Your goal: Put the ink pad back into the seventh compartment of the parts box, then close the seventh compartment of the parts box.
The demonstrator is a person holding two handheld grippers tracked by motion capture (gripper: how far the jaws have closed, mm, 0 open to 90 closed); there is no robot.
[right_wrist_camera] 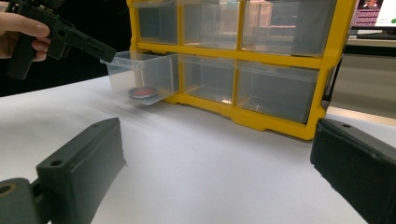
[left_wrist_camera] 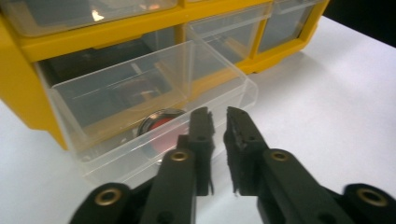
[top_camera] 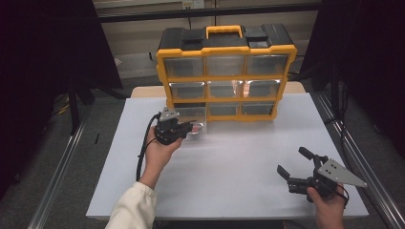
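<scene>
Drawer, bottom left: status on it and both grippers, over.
Left gripper nearly shut at the drawer front lip. Drawer pulled out, red disc inside. Right gripper open, idle on table. Nothing in the way.

A yellow drawer cabinet [top_camera: 224, 71] blocks the table's [top_camera: 229, 181] far edge. Its bottom-left clear drawer [top_camera: 193, 125] juts out over the surface, narrowing the far-left area. The middle, near edge and right side lie open for passing.

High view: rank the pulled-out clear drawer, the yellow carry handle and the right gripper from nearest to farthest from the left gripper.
1. Pulled-out clear drawer, bottom-left of the organizer, right at the left gripper.
2. Yellow carry handle, on top of the organizer, up the picture.
3. Right gripper, across the table near its front right edge.
</scene>
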